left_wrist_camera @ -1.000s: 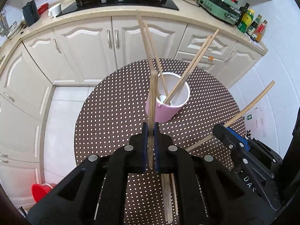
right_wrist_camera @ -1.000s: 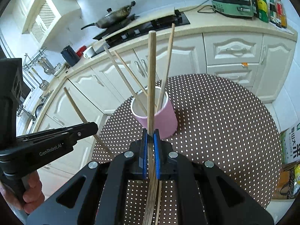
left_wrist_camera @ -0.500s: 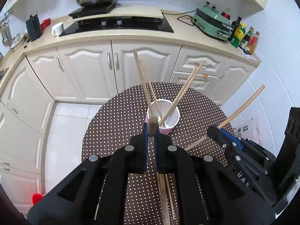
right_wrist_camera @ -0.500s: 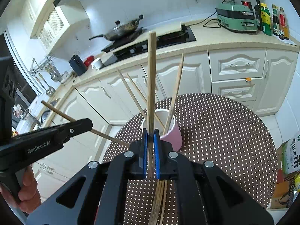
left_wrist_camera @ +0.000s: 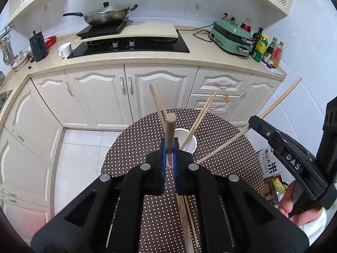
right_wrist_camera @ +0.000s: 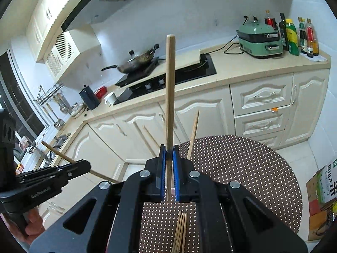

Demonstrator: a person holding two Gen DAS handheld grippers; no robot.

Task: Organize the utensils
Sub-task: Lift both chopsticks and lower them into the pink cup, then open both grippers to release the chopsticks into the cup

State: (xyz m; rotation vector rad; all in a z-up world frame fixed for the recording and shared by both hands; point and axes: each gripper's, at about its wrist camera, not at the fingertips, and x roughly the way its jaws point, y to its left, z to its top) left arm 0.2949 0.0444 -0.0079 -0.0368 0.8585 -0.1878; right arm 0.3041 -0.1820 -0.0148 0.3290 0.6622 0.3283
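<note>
My left gripper (left_wrist_camera: 169, 147) is shut on a wooden chopstick (left_wrist_camera: 170, 130) that points up, held above a pink cup with a white rim (left_wrist_camera: 192, 142) on the round dotted table (left_wrist_camera: 130, 147). Several chopsticks (left_wrist_camera: 200, 116) lean in the cup. My right gripper (right_wrist_camera: 169, 156) is shut on another chopstick (right_wrist_camera: 170, 97), upright, high over the table. It also shows in the left wrist view (left_wrist_camera: 273, 130), right of the cup. The cup is mostly hidden in the right wrist view. Loose chopsticks (left_wrist_camera: 186, 221) lie on the table under both grippers.
White kitchen cabinets (left_wrist_camera: 101, 97) and a counter with a stove (left_wrist_camera: 130, 46), wok (left_wrist_camera: 105, 16), green appliance (left_wrist_camera: 231, 35) and bottles (left_wrist_camera: 267, 50) stand behind the table. A cardboard box (right_wrist_camera: 322, 191) sits on the floor at the right.
Both grippers have risen and tilted up with their chopsticks. The cup and table now look smaller and lower, and more of the counter and wall shows.
</note>
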